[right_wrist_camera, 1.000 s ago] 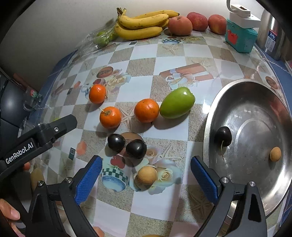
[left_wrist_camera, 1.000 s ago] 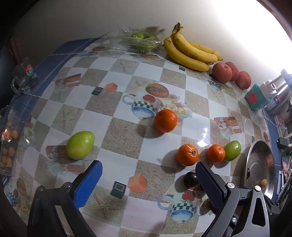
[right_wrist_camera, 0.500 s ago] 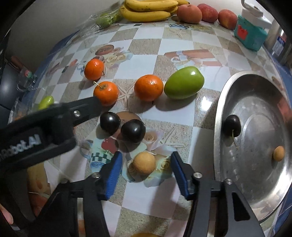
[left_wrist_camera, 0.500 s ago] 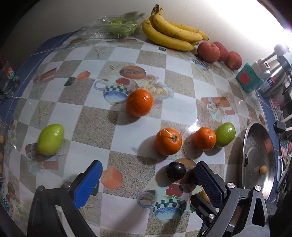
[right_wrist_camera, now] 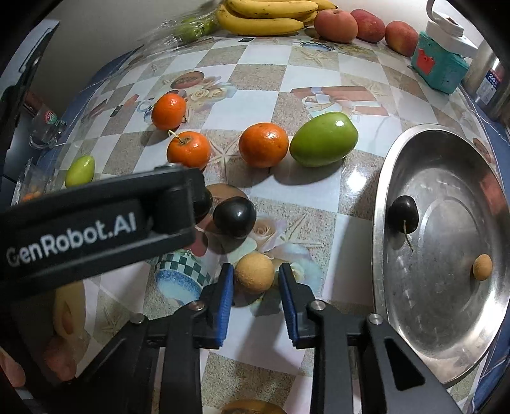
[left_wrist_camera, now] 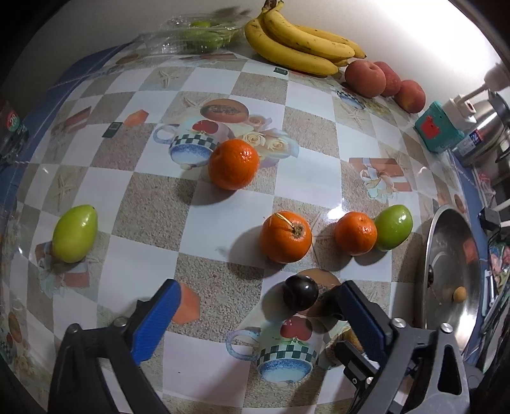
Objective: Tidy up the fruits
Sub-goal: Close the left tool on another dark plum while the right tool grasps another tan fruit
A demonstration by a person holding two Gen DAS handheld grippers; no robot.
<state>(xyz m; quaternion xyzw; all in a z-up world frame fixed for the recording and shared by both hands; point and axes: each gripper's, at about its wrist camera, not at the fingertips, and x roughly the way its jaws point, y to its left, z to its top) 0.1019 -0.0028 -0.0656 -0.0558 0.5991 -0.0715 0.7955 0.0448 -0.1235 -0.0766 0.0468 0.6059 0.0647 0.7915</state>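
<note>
At the bottom centre of the right wrist view we see a small tan round fruit (right_wrist_camera: 254, 272) sitting between the blue pads of the right gripper (right_wrist_camera: 255, 281), whose jaws have just been closing and now press on it from both sides, low on the checkered table (right_wrist_camera: 261, 60). Just above it lies a dark plum (right_wrist_camera: 234, 216), and a second dark plum (left_wrist_camera: 300, 292) is half hidden in that view behind the black body of the left gripper (left_wrist_camera: 255, 305), which crosses the left of the frame.

In the left wrist view that gripper stands wide apart, its jaws having just narrowed a little with nothing pressed between them; the second dark plum lies near the inner side of its right pad, not touched as far as we can tell.

Above the plums, a stemmed orange (right_wrist_camera: 188, 149), another orange (right_wrist_camera: 263, 145) and a large green fruit (right_wrist_camera: 323, 139) lie in a row, the last two touching. A third orange (right_wrist_camera: 168, 111) sits further up and left, and a smaller green fruit (right_wrist_camera: 80, 170) lies well apart at the left edge.

At the right, a steel pan (right_wrist_camera: 446, 178) holds a dark stemmed plum (right_wrist_camera: 404, 214) and a small tan fruit (right_wrist_camera: 482, 267). Along the top edge we see bananas (right_wrist_camera: 264, 16), three peaches (right_wrist_camera: 336, 20), a clear bag of green fruits (right_wrist_camera: 191, 27) and a teal box (right_wrist_camera: 438, 65).
</note>
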